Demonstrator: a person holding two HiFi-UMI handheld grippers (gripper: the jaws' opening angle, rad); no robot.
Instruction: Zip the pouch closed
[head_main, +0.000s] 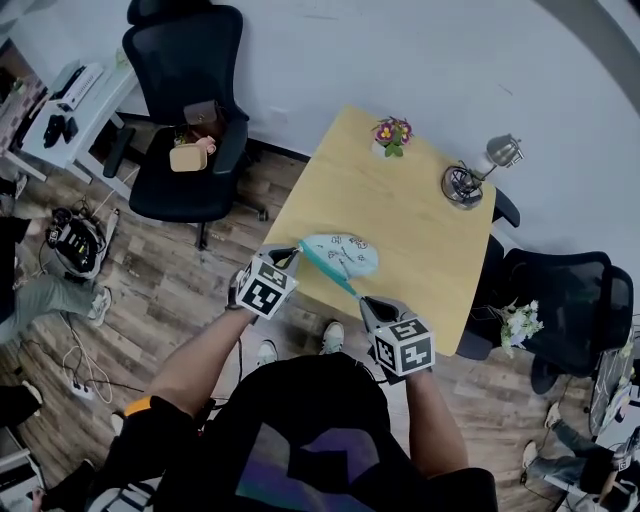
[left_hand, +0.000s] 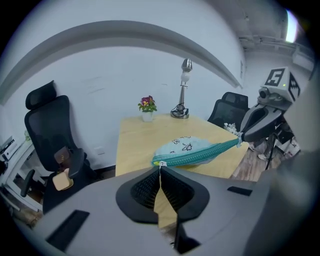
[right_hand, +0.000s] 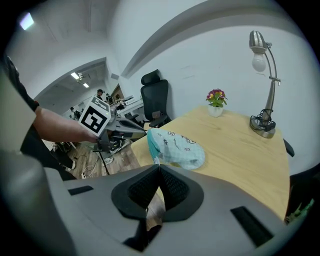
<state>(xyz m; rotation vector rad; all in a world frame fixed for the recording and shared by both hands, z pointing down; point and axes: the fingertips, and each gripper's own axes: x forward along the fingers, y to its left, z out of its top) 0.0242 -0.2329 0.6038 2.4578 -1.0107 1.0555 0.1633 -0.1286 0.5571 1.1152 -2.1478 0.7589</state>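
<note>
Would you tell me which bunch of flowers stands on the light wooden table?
The pink-and-purple flowers in the small white pot; the white bunch is off the table, beside the right-hand black chair.

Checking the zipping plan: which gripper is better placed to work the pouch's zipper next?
Left, likely: the left gripper is shut on what looks like the zipper pull; the right gripper only anchors the pouch by its other end.

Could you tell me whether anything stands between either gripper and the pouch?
Nothing visible does. The left gripper is shut on one end of the pouch, at its teal zip, and the right gripper pinches the other end, so it is stretched between them.
</note>
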